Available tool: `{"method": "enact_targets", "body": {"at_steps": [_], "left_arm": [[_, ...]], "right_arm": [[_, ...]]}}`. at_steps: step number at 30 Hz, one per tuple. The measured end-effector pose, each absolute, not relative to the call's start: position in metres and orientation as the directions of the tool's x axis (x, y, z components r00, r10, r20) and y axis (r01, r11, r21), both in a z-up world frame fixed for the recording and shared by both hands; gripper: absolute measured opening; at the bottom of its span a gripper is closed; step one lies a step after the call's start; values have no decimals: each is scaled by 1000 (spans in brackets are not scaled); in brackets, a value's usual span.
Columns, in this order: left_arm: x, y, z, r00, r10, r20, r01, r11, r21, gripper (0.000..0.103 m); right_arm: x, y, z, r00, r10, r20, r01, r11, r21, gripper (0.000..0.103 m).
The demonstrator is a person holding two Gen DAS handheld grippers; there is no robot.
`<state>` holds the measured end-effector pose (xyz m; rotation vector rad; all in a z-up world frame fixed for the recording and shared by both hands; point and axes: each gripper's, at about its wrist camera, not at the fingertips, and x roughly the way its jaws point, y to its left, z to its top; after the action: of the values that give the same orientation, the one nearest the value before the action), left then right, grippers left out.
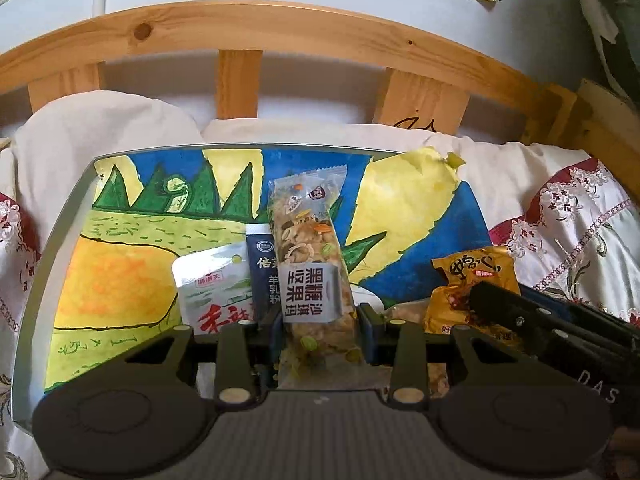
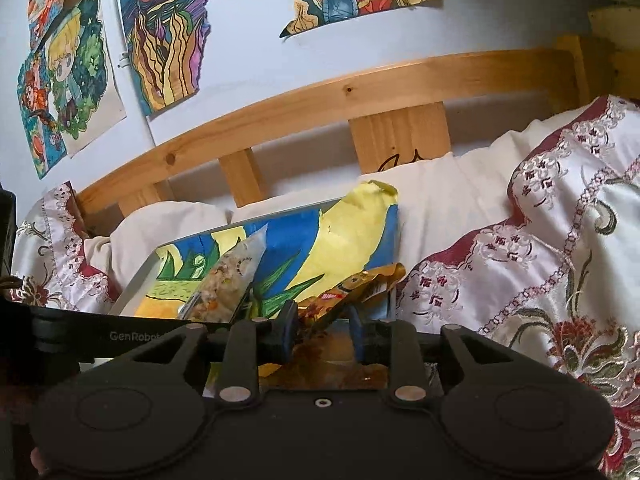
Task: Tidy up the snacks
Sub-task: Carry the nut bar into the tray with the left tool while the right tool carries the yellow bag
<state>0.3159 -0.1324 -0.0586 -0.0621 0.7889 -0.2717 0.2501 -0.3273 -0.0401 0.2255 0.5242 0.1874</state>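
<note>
Left gripper clamped on a clear-wrapped nut-and-seed bar with a grey label, above a painted tray, right gripper loosely straddling a crinkled orange foil snack packet, its pads' contact unclear, beside a white pouch.

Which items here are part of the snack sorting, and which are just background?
Job:
- nut bar, between the left hand-held gripper fingers
- yellow snack packet, at the right hand-held gripper
- white-and-red snack packet
- dark blue sachet
- painted tray they lie on

Background:
- wooden headboard
- white pillow
- embroidered bedspread
- wall drawings
</note>
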Motion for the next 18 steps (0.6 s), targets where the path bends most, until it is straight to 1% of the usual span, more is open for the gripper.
{"method": "enact_targets", "body": {"at_steps": [2, 4, 5, 7, 9, 11, 13, 18], "left_arm": [[315, -132, -57, 682, -261, -684, 214, 965, -155, 43], [314, -131, -55, 688, -265, -676, 214, 964, -160, 50], [313, -130, -53, 691, -270, -670, 214, 962, -167, 53], [311, -128, -50, 702, -270, -659, 210, 963, -170, 54], [306, -125, -46, 720, -267, -641, 207, 964, -169, 61], [299, -118, -41, 748, -254, -614, 189, 967, -170, 71], [294, -110, -35, 768, -244, -592, 172, 969, -175, 76], [273, -85, -19, 820, -203, -535, 118, 975, -189, 88]], "right_arm": [[250, -327, -39, 854, 225, -470, -118, 962, 247, 37], [249, -327, -37, 859, 213, -466, -114, 966, 232, 44], [249, -327, -36, 861, 208, -464, -113, 968, 224, 45], [248, -327, -35, 866, 197, -459, -108, 971, 213, 50], [247, -327, -33, 872, 186, -453, -104, 974, 200, 55], [245, -326, -30, 881, 171, -441, -100, 979, 179, 61], [242, -325, -26, 893, 155, -423, -98, 983, 154, 70], [231, -319, -13, 917, 138, -374, -104, 989, 109, 81]]}}
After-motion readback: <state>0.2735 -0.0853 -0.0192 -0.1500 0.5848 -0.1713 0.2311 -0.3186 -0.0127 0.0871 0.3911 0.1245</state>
